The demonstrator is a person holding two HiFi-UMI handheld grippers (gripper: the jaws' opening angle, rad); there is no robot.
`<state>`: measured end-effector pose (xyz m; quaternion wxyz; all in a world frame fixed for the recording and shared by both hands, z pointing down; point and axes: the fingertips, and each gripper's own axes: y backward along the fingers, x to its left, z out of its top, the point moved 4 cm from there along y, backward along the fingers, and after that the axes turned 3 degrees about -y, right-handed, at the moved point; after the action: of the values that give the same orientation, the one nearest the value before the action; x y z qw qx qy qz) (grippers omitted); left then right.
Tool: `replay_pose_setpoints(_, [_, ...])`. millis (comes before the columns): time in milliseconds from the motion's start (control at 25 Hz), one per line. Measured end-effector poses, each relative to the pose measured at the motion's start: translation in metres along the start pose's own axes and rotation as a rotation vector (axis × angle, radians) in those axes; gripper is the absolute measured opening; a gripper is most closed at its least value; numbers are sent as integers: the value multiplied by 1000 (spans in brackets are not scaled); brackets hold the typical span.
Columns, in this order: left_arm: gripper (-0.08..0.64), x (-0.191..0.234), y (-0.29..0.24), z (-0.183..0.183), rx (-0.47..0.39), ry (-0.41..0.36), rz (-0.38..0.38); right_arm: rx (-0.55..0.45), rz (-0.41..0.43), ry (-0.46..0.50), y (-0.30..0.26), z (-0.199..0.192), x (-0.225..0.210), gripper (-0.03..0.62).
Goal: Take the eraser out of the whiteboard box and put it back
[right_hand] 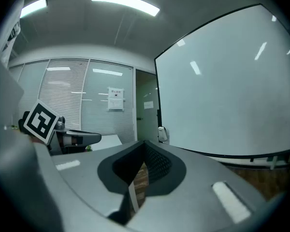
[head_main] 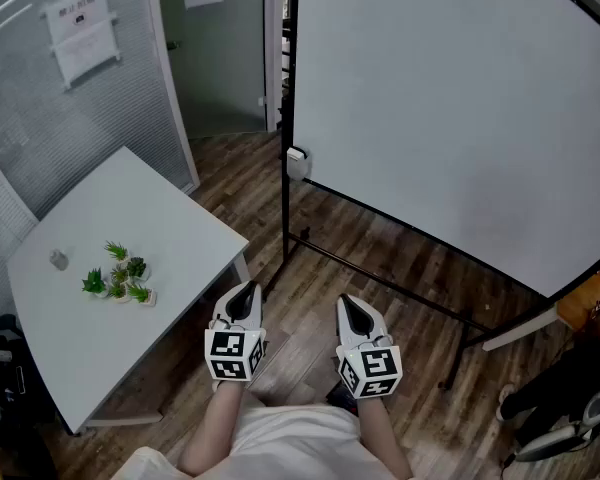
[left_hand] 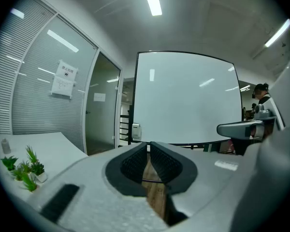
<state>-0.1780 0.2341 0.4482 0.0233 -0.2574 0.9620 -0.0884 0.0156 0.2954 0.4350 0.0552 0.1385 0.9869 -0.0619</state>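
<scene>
A large whiteboard [head_main: 450, 108] on a black stand fills the right of the head view. A small white box [head_main: 297, 160] hangs at its lower left corner; it also shows as the box [left_hand: 136, 131] in the left gripper view and the box [right_hand: 162, 134] in the right gripper view. No eraser can be made out. My left gripper [head_main: 245, 291] and right gripper [head_main: 348, 304] hover side by side over the wooden floor, well short of the board. Both are shut with nothing between the jaws, as the left gripper [left_hand: 148, 144] and the right gripper [right_hand: 145, 144] show in their own views.
A white table [head_main: 180, 228] stands at the left with small potted plants [head_main: 120, 275] and a small grey object [head_main: 59, 259]. The stand's black floor bar [head_main: 380, 280] runs ahead of me. A glass wall with a notice [head_main: 80, 28] and a door are behind. A person [left_hand: 262, 98] stands far right.
</scene>
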Motion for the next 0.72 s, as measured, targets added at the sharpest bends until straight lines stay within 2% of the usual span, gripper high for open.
replay_pose_setpoints(440, [49,-25,-13,2,1,-55,-20,-19,14,-22,6,-4,-18,11])
replay_pose_setpoints(480, [94,-29,-14,0,15,-71,-27,-27,20,-37,8,-3,-20,11])
replay_pose_setpoints(520, [200,-32,-17,-3,33,-83,-37,-26,36,-55,9,-4,-22,14])
replay_pose_setpoints(560, [304,-35,-18,-6,50,-84,-45,-14,57,-75,10,-6,-22,115])
replay_pose_setpoints(600, [358,-37,-19,-8,60,-77,-52,3,75,-94,9,-10,-22,223])
replay_pose_setpoints(640, [384,-39,-20,-10,64,-68,-54,18,85,-109,8,-13,-22,297])
replay_pose_setpoints(720, [407,-43,-20,-12,70,-63,-46,35,88,-121,8,-19,-24,330])
